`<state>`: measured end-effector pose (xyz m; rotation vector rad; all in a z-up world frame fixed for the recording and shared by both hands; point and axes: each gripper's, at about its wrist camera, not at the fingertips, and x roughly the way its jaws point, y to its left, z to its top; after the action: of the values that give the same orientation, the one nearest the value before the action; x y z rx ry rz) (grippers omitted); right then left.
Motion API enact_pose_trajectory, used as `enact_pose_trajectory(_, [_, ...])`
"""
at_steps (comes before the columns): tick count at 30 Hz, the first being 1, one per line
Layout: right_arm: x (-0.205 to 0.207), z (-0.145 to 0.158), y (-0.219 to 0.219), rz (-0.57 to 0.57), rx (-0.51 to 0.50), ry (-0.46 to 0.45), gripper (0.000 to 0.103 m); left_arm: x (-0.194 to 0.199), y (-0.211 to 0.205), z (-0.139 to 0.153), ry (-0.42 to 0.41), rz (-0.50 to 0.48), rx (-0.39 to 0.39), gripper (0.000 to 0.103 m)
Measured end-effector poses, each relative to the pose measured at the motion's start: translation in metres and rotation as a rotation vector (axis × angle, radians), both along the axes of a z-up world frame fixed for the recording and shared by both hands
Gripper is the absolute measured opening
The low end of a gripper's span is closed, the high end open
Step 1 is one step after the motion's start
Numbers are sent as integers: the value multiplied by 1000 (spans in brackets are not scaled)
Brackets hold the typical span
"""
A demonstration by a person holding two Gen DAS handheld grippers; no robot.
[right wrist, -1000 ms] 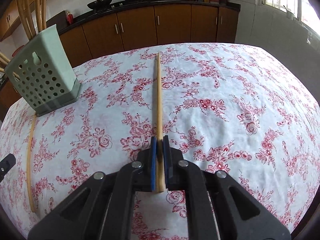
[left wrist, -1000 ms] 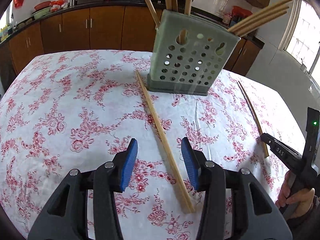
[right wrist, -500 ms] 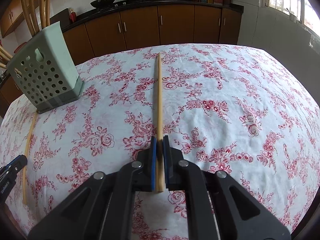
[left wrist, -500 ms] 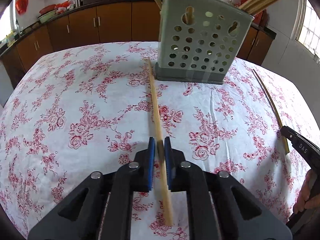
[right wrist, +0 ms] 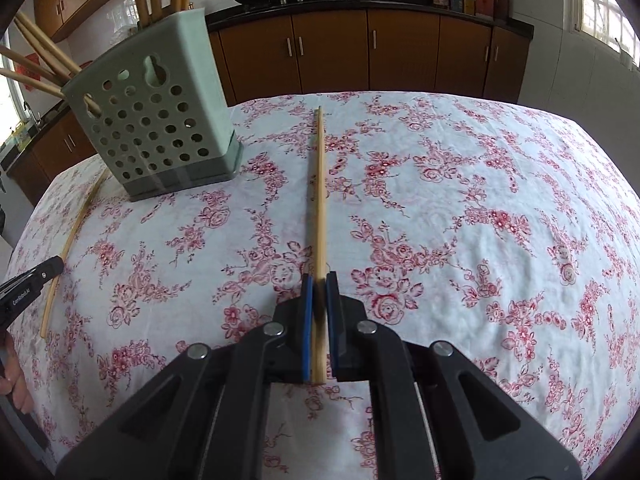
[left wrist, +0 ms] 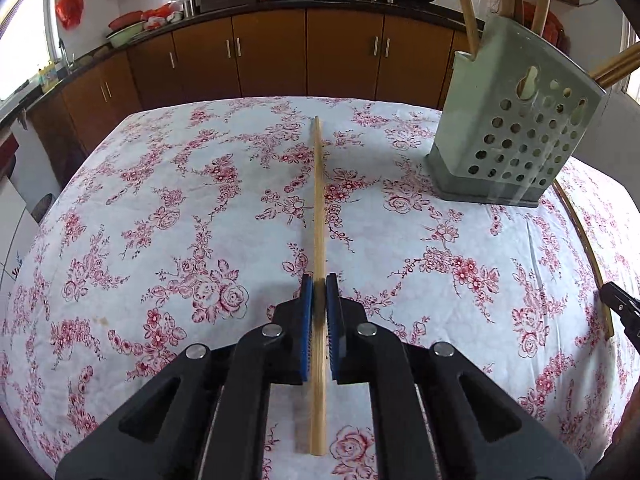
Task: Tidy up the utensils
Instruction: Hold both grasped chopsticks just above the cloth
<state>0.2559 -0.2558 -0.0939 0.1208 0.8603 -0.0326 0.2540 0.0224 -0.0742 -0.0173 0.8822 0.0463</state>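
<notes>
Two hand-held grippers, each clenched on one long pale wooden chopstick above a floral-clothed surface.

Left wrist view: the left chopstick runs toward 12 o'clock from the left hand-held gripper, whose blue pads pinch it near its near end. The pale green perforated plastic utensil holder stands at 2 o'clock, upright wooden sticks rising from it. Right wrist view: the right chopstick likewise points to 12 o'clock, pinched in the right hand-held gripper; the same holder sits at 10 o'clock. The surface carries a white cloth printed with red roses. Brown kitchen cabinets line the far wall at 12 o'clock.
</notes>
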Motion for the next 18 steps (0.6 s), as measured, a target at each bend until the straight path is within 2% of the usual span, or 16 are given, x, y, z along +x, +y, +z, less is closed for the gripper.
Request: enact_pose_trajectory(18, [0, -1, -1, 6, 9, 2, 8, 8, 0, -4, 3, -4, 14, 10])
